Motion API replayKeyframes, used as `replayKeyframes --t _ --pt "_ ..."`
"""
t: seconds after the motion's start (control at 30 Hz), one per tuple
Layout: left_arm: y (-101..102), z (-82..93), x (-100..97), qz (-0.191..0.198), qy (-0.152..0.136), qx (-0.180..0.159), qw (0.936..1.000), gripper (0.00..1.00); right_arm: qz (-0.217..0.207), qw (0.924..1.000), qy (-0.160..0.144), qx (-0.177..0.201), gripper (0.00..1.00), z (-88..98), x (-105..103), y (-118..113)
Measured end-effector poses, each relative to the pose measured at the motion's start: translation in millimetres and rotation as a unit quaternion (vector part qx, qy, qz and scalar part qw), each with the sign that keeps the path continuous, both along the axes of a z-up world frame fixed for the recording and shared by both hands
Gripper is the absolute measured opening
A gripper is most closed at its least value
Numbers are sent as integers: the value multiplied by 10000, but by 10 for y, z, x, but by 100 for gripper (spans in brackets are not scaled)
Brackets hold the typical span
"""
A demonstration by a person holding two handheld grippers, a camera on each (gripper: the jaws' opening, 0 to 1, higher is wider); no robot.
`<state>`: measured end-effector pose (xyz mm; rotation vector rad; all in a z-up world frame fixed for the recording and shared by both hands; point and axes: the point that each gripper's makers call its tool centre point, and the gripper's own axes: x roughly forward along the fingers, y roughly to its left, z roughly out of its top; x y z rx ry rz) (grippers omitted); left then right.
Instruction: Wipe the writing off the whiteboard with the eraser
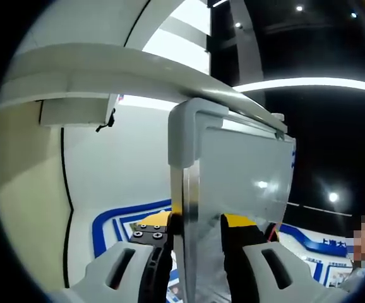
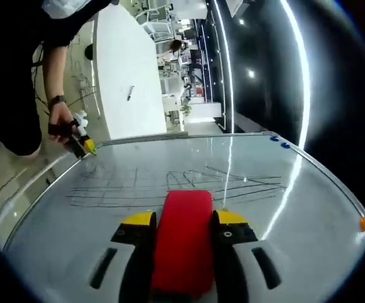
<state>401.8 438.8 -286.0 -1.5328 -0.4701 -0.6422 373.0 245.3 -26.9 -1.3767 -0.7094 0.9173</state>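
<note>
Right gripper [image 2: 184,228]: jaws closed on the red rectangular felt eraser [image 2: 184,243], held lengthwise between the yellow-tipped fingers, over the near part of the glossy grey-framed whiteboard [image 2: 296,208]. Thin dark scribbled lines [image 2: 170,184] lie on the board just ahead of the eraser. Left gripper [image 1: 198,228]: jaws clamped on the board's metal edge [image 1: 191,208], near a grey plastic corner cap [image 1: 192,129]; in the right gripper view it sits at the board's far left corner, held by a person's hand [image 2: 60,123].

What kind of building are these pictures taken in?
Probably a showroom or exhibition hall. The right gripper view shows a long white counter and light strips on a dark ceiling; the left gripper view shows blue-bordered display panels. The whiteboard is only the work surface.
</note>
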Motion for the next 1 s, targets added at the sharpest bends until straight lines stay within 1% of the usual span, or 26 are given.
replayKeyframes --t 0.07,0.13,0.17,0.23,0.27,0.33,0.37,0.4,0.43,0.5,0.53,0.57,0.7,0.77,0.87,0.93,1.0 --pt "-13 8 -10 -5 -2 4 10000 33 21 10000 70 18 30 -146 0 -14" --pt "-8 4 -6 -4 1 3 10000 33 7 9998 52 -170 30 -401 -5 -27" --pt "-7 2 -5 -5 3 8 10000 33 -1 9998 66 -202 30 -513 -10 -37" --pt "-4 1 -4 -12 4 8 10000 33 21 9990 160 -408 30 -797 -18 -64" --pt "-1 -2 -2 -12 5 5 10000 33 4 9991 120 -416 30 -939 -21 -85" --pt "4 -8 4 -13 4 5 10000 33 -19 9984 224 -524 30 -1177 -27 -113" --pt "-4 -1 -4 -12 4 4 10000 33 -29 9982 180 -575 30 -1260 -29 -122" --pt "-7 2 -7 -11 6 2 10000 33 -41 9981 203 -573 30 -1349 -39 -127" --pt "-1 -2 -2 -13 5 2 10000 32 -55 9969 483 -625 30 -1498 -51 -137" --pt "0 -1 -2 -9 6 1 10000 33 -88 9957 393 -836 30 -1732 -62 -154" --pt "-2 0 -3 -8 6 2 10000 32 -99 9952 434 -869 30 -1810 -65 -160" --pt "-3 -1 -3 -10 4 -1 10000 32 -138 9945 510 -907 30 -1944 -56 -165" --pt "10 -7 1 -2 -10 -20 10000 32 -253 9929 358 -1110 30 -1985 -85 -142" --pt "12 -3 -4 2 -12 -22 10000 32 -323 9907 439 -1249 30 -1959 -97 -136" --pt "6 -2 -7 1 -13 -10 10000 32 -427 9887 389 -1382 30 -1897 -109 -142" --pt "5 -1 -9 3 -8 -22 10000 32 -476 9899 406 -1274 30 -1734 -102 -144" --pt "17 -5 -2 11 7 -28 10000 32 -498 9917 462 -1089 30 -1467 -99 -131"
